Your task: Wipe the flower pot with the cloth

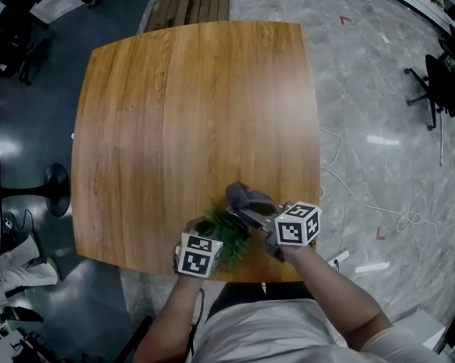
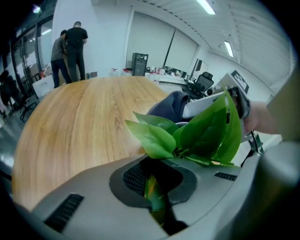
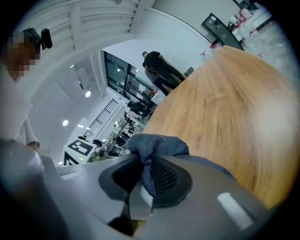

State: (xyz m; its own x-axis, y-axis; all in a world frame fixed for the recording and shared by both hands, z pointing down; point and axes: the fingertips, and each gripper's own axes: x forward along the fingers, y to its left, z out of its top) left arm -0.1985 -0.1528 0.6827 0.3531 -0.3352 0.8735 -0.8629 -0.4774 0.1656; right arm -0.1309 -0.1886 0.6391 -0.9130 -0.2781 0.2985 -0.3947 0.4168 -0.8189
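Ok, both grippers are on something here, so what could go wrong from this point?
1. The left gripper is shut on the plant by its leaves alone; wiping could tear them.
2. The plant stands near the front edge of the table and might get pushed off.
3. The right gripper pinches only a fold of the cloth, which may slip out.

"What carries this scene?"

"A wooden desk (image 1: 195, 126) with rounded corners, standing on a polished grey floor (image 1: 374, 95)."

"Anything on it?"

"A leafy plant (image 1: 228, 229) at the near edge. Whether it rests on the wood cannot be told. A white cable (image 1: 356, 198) lies on the floor at right."
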